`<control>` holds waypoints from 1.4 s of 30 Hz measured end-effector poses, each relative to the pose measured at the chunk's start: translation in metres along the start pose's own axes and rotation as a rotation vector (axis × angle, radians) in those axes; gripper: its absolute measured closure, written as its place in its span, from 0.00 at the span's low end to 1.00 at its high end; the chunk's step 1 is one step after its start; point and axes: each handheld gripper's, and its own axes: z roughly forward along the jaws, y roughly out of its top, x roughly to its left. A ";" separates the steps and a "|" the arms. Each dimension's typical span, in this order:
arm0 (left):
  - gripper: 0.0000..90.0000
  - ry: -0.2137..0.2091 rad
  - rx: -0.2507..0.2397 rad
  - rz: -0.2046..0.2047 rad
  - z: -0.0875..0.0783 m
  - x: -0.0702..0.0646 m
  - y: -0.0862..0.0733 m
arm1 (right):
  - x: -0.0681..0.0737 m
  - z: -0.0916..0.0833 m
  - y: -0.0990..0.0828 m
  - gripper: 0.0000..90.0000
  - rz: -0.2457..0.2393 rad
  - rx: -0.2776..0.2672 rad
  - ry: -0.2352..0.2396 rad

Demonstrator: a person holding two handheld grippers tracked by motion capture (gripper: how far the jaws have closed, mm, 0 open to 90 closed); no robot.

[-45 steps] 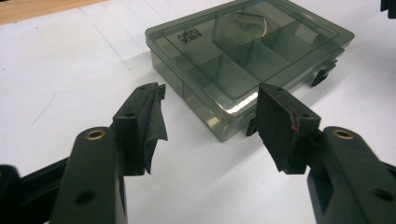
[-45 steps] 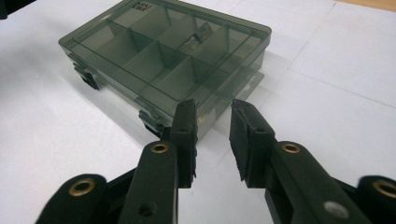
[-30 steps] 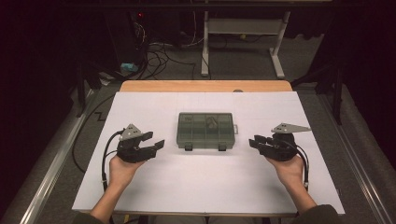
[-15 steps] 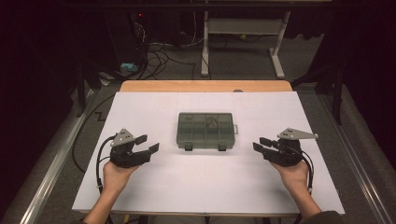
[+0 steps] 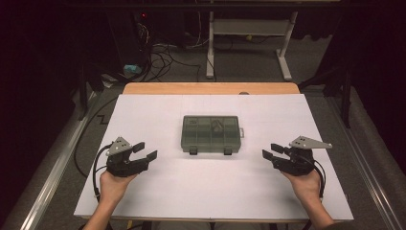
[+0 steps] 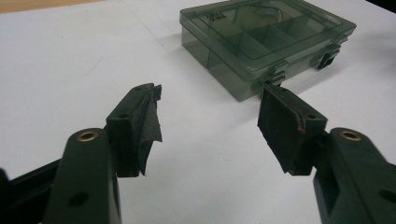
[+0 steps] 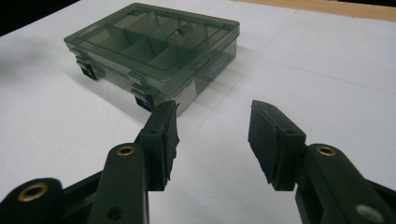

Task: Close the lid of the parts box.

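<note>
A flat, smoky-grey see-through plastic compartment box (image 5: 210, 134) lies in the middle of the white tabletop (image 5: 201, 191), lid shut, two clasps on its near edge. Dividers show through the lid, and one far cell holds something small. A label on the lid is too blurred to read. The left tongs (image 5: 145, 151) gape wide and empty; the right tongs (image 5: 270, 151), just opening, hold nothing.

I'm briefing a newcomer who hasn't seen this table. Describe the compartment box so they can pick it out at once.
Start at the white-covered table. Near its middle, between the left gripper and the right gripper, lies a flat, smoky translucent compartment box. Its lid is closed, dividers show through it, and two latches face the person; nothing else rests on the sheet beside it.
</note>
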 end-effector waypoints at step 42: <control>0.37 0.054 -0.064 -0.046 -0.025 0.004 -0.034 | 0.001 -0.042 -0.046 0.40 0.036 -0.120 -0.042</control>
